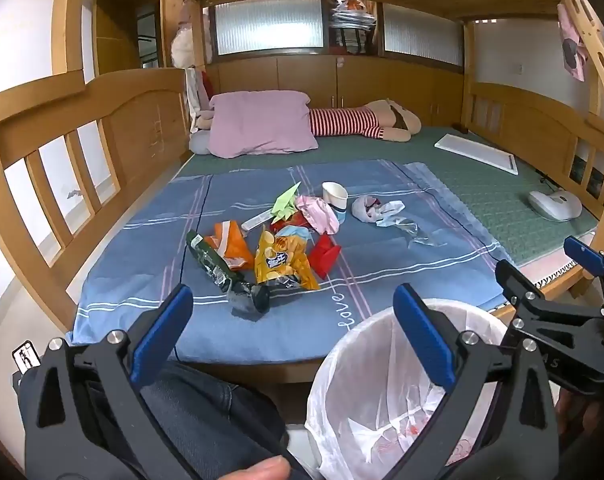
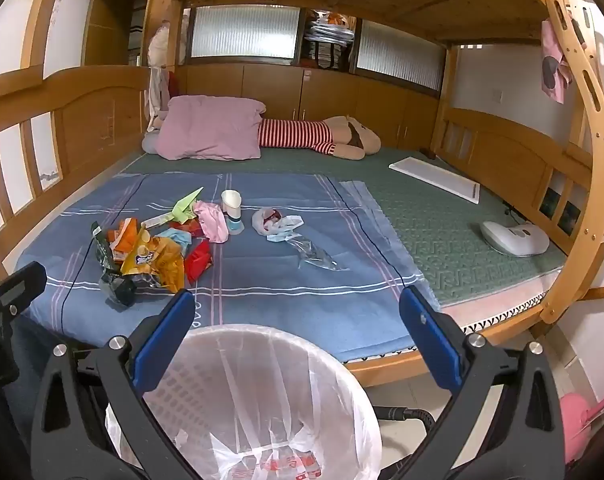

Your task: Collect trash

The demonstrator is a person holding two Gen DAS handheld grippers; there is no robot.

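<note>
Wooden bunk bed, blue striped sheet [image 1: 262, 320]. Crumpled snack wrappers [image 1: 262, 256] lie mid-sheet, none collected. Left gripper [image 1: 294, 320] and right gripper [image 2: 298, 320]: both spread wide, empty, above white bag-lined bin [image 2: 262, 400]. Next: reach for dark green wrapper [image 1: 212, 264], long axis running near-right to far-left.

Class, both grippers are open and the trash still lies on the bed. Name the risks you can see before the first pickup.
1. The white paper cup stands upright beside the crumpled pink wrapper; pulling the wrapper could topple it.
2. The clear plastic film lies flat on the blue checked bedsheet, so fingers may pinch cloth too.
3. The white-lined trash bin sits off the bed edge below the right gripper; light wrappers could miss it.
</note>
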